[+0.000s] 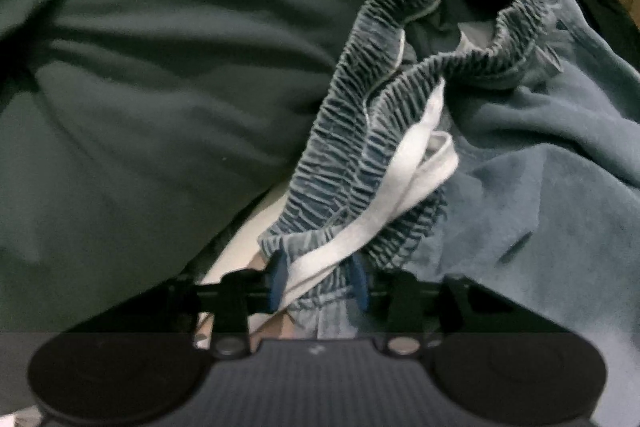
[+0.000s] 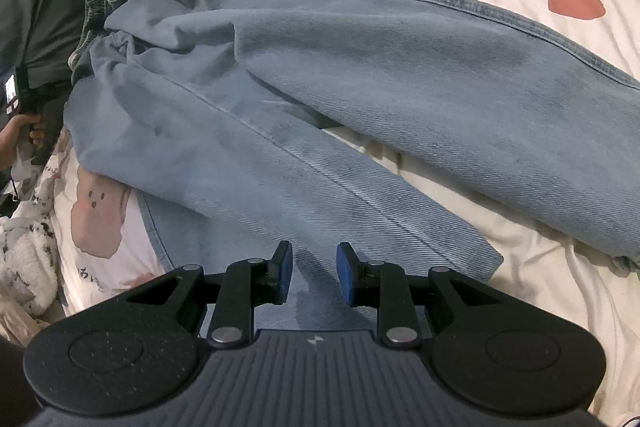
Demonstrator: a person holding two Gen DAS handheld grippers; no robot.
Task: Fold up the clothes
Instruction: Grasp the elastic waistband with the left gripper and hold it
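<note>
The left hand-held gripper (image 1: 318,281) is clamped on the jeans' (image 2: 360,75) waistband (image 1: 352,163) at bottom centre. The right hand-held gripper (image 2: 314,277) hovers open above a leg hem, with bare bed sheet (image 2: 540,267) at lower right.

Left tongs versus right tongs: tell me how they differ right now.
The left tongs are shut on the waistband and white drawstring of the jeans; the right tongs are open, holding nothing. The left tongs sit at the bunched waist end; the right tongs hover over a flat leg. Both have blue pads.
</note>
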